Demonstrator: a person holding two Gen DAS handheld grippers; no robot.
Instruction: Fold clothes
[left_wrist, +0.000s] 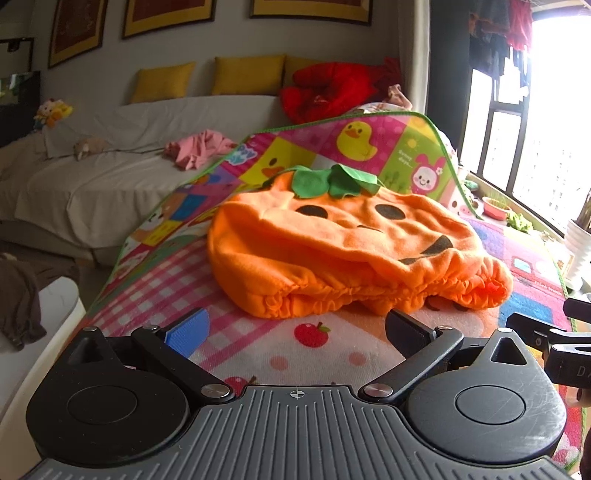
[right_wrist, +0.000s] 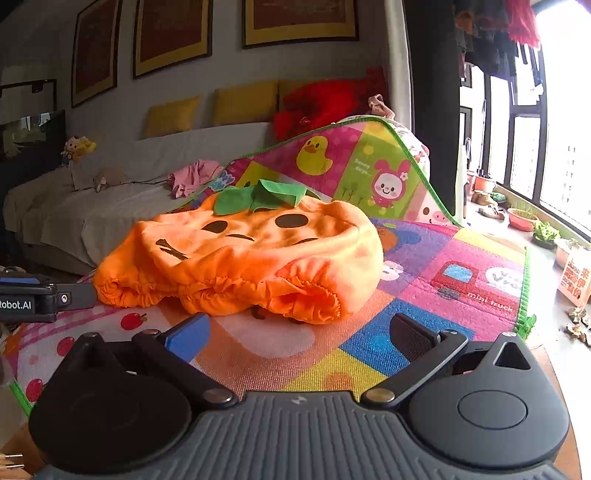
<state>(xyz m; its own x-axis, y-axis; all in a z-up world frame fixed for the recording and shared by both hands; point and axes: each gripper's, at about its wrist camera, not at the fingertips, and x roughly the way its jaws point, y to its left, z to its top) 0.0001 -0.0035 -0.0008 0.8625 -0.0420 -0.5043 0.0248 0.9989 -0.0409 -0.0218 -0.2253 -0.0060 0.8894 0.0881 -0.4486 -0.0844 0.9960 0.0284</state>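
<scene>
Left wrist view, pumpkin costume lying crosswise, leaf collar away, elastic hem toward both wide, empty tongs

- The pumpkin costume is orange fleece, with black felt eyes, nose and a jagged mouth on its upper face.
- A green leaf collar sits at its far end.
- Its gathered elastic hem faces the cameras, puckered and slightly gaping.
- It lies flat and rumpled on the cartoon play mat, near the mat's upturned far edge.
</scene>
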